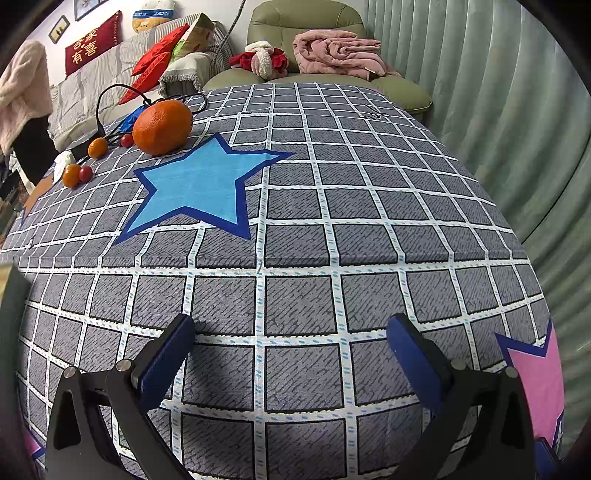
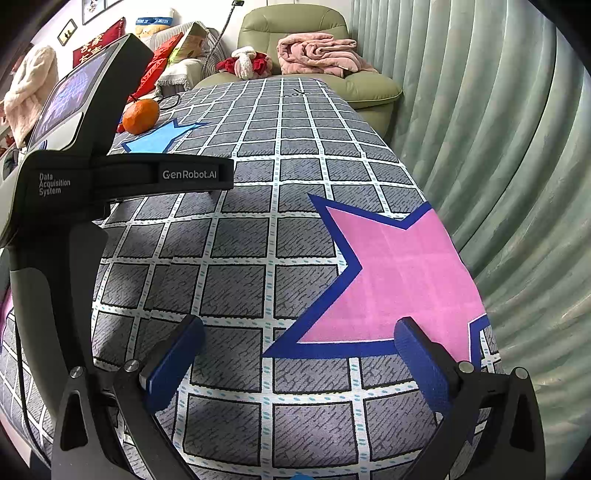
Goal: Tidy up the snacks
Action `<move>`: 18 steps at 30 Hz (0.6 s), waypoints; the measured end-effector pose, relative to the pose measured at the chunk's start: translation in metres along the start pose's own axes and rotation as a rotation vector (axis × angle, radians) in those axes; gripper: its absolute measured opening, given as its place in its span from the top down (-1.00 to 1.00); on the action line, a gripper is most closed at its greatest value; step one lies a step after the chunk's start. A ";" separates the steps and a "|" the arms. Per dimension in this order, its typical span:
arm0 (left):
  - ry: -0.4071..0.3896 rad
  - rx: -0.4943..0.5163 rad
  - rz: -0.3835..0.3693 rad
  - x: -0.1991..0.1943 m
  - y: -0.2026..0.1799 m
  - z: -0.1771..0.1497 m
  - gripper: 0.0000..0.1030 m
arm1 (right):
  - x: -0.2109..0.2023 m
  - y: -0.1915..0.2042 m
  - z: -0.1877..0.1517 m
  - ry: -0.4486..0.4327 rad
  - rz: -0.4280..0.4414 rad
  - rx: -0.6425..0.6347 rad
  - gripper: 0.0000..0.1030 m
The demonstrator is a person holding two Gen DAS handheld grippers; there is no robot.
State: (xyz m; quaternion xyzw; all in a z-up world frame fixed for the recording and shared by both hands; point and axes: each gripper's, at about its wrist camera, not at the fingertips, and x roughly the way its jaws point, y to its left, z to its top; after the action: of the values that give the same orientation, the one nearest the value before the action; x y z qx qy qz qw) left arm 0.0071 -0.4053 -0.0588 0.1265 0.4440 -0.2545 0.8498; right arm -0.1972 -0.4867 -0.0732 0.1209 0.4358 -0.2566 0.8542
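Note:
A large orange (image 1: 162,127) sits at the table's far left, by the blue star (image 1: 199,184); it also shows in the right wrist view (image 2: 140,116). Two small kumquats (image 1: 98,147) (image 1: 71,175) and two red cherry tomatoes (image 1: 126,140) (image 1: 85,173) lie left of it. My left gripper (image 1: 291,334) is open and empty, low over the grey checked cloth (image 1: 295,258), well short of the fruit. My right gripper (image 2: 299,332) is open and empty over the pink star (image 2: 395,273). The left gripper's body (image 2: 122,173) shows at the left of the right wrist view.
A black cable (image 1: 110,99) and white tissue (image 1: 62,162) lie by the fruit at the table's far left edge. A green armchair (image 1: 306,33) with pink blanket stands behind the table. A green curtain (image 1: 498,110) runs along the right edge. A sofa with cushions (image 1: 110,74) is at the far left.

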 end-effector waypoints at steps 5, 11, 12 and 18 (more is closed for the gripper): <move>0.000 0.000 0.000 0.000 0.000 0.000 -1.00 | 0.000 0.000 0.000 -0.001 0.001 0.000 -1.00; 0.000 0.000 0.000 0.000 0.000 -0.001 -1.00 | 0.000 0.000 0.000 0.000 0.000 0.000 -1.00; 0.000 0.000 0.000 0.000 0.000 -0.001 -1.00 | -0.001 0.000 0.000 -0.001 0.000 0.000 -1.00; -0.001 0.000 0.001 0.001 -0.001 0.001 -1.00 | -0.001 0.000 0.000 -0.001 0.000 0.000 -1.00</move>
State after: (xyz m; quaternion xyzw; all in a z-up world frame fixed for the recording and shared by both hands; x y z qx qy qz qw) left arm 0.0076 -0.4070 -0.0589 0.1267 0.4437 -0.2542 0.8500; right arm -0.1980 -0.4868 -0.0729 0.1208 0.4353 -0.2565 0.8545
